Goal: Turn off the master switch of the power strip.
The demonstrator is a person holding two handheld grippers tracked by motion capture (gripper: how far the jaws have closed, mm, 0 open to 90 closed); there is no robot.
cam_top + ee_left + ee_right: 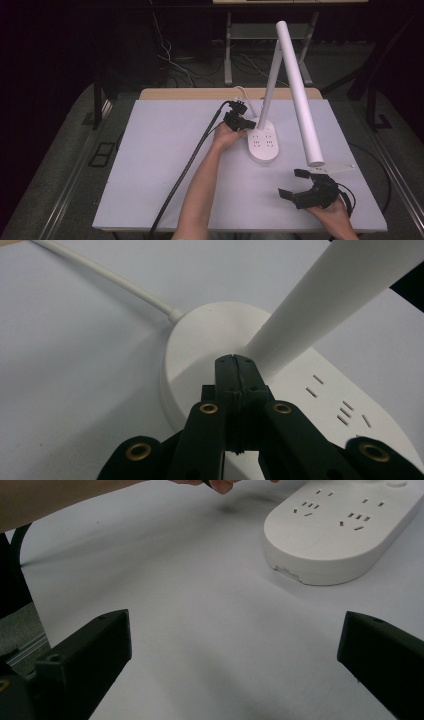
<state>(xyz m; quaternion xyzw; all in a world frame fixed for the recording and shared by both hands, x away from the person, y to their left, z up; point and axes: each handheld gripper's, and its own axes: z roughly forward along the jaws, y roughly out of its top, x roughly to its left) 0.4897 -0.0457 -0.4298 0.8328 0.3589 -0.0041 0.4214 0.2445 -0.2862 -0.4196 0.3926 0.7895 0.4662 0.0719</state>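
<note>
Right tool (235, 660) held wide open above the pale tabletop (200, 605)

Its two black jaws rise from the bottom corners, far apart, with nothing between them but bare tabletop. Ahead and toward the upper right lies a white lamp base (340, 535), oval, with groups of small socket slots on its flat top and a small notch in its near edge. A forearm (55, 500) crosses the top left corner, and fingertips (220, 485) show at the top edge, near the base.
</note>
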